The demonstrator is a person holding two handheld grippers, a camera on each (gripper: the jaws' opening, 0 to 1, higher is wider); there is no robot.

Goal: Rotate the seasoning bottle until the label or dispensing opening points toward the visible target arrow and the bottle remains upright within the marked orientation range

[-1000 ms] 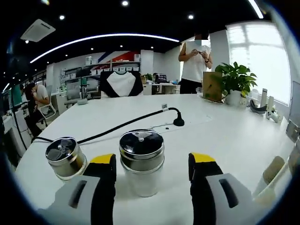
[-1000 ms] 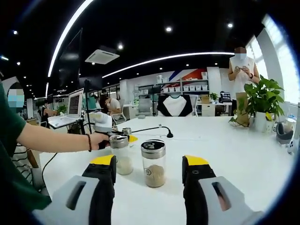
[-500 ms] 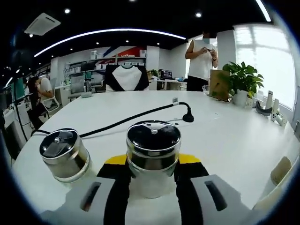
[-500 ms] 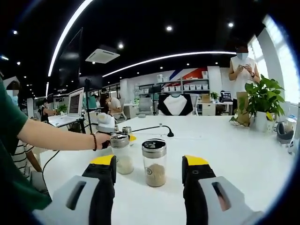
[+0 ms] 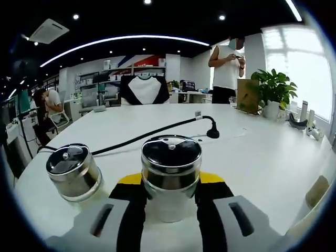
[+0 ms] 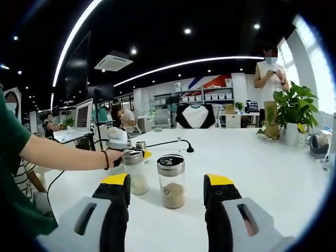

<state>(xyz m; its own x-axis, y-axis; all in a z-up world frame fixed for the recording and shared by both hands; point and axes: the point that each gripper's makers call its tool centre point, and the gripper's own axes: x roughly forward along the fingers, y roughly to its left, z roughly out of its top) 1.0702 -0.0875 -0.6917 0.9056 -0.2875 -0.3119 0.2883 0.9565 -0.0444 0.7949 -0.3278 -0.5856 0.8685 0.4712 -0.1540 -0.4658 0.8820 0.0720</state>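
In the left gripper view my left gripper (image 5: 170,180) is shut on a glass seasoning bottle (image 5: 170,153) with a shiny steel lid, standing upright on the white table (image 5: 262,157). A second steel-lidded bottle (image 5: 73,171) stands just to its left, untouched. In the right gripper view my right gripper (image 6: 167,180) is open, and an upright bottle of brown seasoning (image 6: 171,181) stands a little ahead of its gap. To its left a person's hand (image 6: 112,157) holds the left gripper (image 6: 140,155) around a bottle of white seasoning (image 6: 134,172). A third lid (image 6: 140,145) peeks out behind.
A black cable (image 5: 152,134) runs across the table to a small black base (image 5: 212,134). A potted plant (image 6: 294,113) and small items sit at the far right edge. A person (image 6: 269,79) stands beyond the table. A laptop (image 6: 84,116) is at the left.
My left gripper moved forward and shut on the middle bottle, which stood between open jaws a second ago. It has held still since. The right gripper has stayed open and in place.
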